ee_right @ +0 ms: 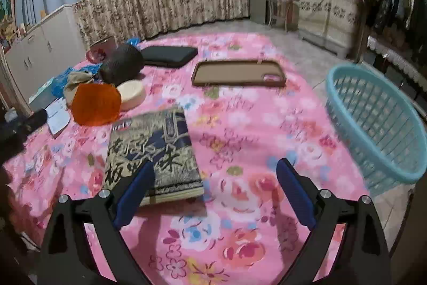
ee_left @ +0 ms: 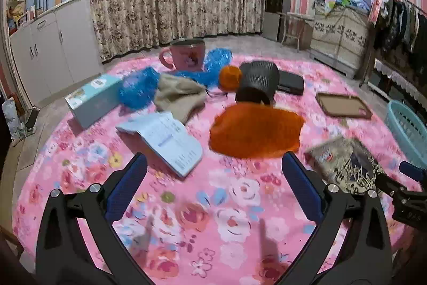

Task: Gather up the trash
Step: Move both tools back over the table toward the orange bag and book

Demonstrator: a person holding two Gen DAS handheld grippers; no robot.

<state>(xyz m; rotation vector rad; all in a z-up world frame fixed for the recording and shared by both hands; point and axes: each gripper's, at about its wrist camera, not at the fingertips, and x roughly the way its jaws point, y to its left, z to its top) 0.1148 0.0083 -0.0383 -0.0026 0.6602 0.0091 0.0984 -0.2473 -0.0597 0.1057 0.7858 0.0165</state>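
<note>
Left wrist view: left gripper [ee_left: 213, 186] wide open w/ nothing, facing orange wrapper [ee_left: 254, 132] on table, prob. to grab it; right gripper [ee_right: 214, 190] also open, turquoise basket [ee_right: 379, 124] near for trash.

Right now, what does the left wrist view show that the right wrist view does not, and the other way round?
Only the left wrist view shows the left gripper, open, and the orange ball.

Only the right wrist view shows the right gripper, open, and the cream bowl. It also shows the whole basket, which the left view cuts off.

Both show the orange bag, the mug, the phone case, the book and the blue bags.
</note>
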